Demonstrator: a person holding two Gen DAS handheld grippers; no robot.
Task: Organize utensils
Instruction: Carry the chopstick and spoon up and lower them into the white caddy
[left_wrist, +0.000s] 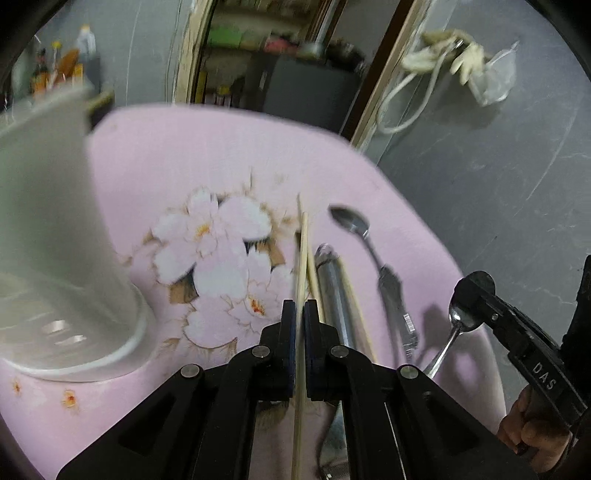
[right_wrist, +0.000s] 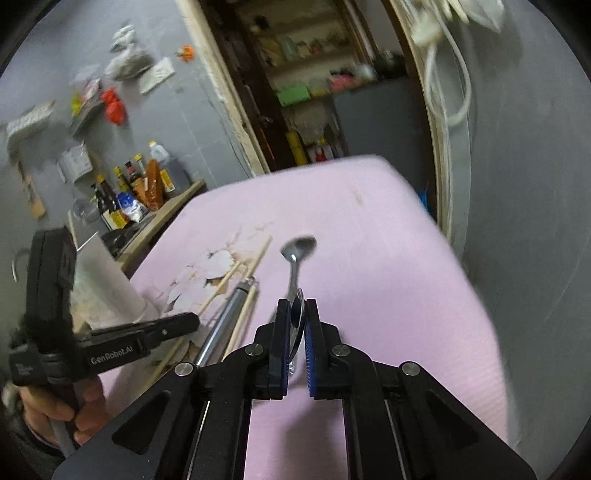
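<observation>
My left gripper (left_wrist: 300, 310) is shut on a thin wooden chopstick (left_wrist: 302, 251) that points up over the pink flowered mat (left_wrist: 184, 155). A tall white holder (left_wrist: 55, 240) stands at its left. On the mat to the right lie another chopstick (left_wrist: 356, 310), a metal-handled utensil (left_wrist: 332, 288) and a steel spoon (left_wrist: 352, 223). My right gripper (right_wrist: 298, 310) is shut on the bowl of a second spoon (right_wrist: 296, 321), its handle trailing back under the fingers. In the left wrist view that gripper (left_wrist: 469, 299) holds the spoon (left_wrist: 461, 319) just above the mat's right edge.
The mat covers a small table with grey floor (left_wrist: 498, 184) around it. Bottles (right_wrist: 129, 188) stand on a low shelf beyond the holder (right_wrist: 107, 280). A doorway with shelves (right_wrist: 314, 92) lies behind. A hand (right_wrist: 85, 406) grips the left tool (right_wrist: 188, 319).
</observation>
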